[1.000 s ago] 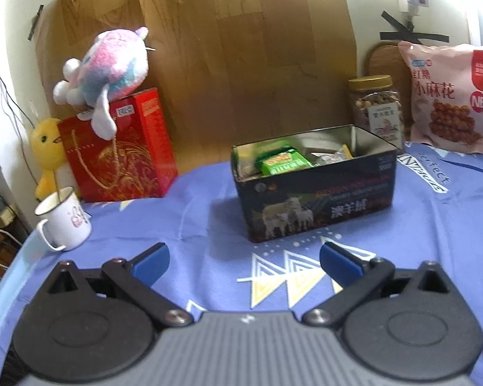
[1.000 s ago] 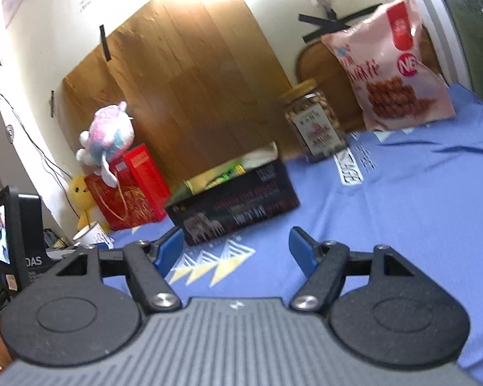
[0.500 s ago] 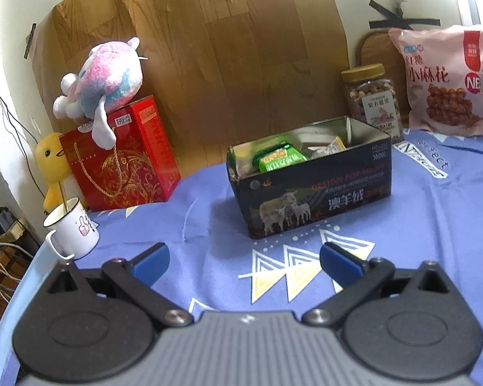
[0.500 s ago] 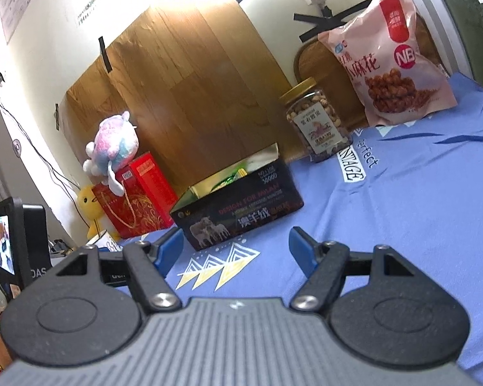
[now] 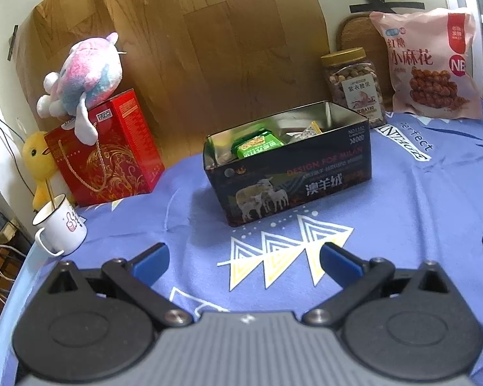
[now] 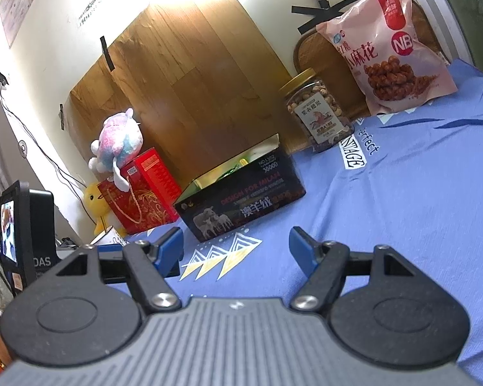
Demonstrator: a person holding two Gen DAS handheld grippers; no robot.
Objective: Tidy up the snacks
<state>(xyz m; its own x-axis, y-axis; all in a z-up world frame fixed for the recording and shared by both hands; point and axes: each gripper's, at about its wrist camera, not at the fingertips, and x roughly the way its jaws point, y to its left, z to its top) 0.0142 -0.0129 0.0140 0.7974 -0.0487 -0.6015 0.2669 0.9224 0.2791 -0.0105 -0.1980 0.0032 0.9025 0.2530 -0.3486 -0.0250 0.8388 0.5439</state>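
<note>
wood-grain panelling [image 5: 209,48] is standing against the pale wall behind a bench draped in a blue printed cloth [image 5: 402,199]. taking the dark open tin [image 5: 289,173] in the middle of the cloth as the landmark: it is sitting with its lid off, a sheep picture facing the cameras, and it is holding the snacks, a green packet [image 5: 257,146] leaning at its left end and paler wrappers [image 5: 302,133] lying toward its right end. behind and to the right of the tin, a pink snack bag [image 5: 431,64] is leaning upright against the wall. to the left of the tin, a red gift box [image 5: 112,151] is carrying a pink and blue plush toy [image 5: 83,74]. just behind the tin's right corner, a jar of nuts [image 5: 354,87] with a gold lid is standing. left and nearer than the tin, a white mug [image 5: 59,225] is sitting by the bench edge, with a yellow plush duck [image 5: 37,157] behind it.

the left gripper [image 5: 243,259] is hovering in front of the tin, fingers spread apart and gripping nothing. the right gripper [image 6: 235,246] is hovering likewise, fingers released and empty.
</note>
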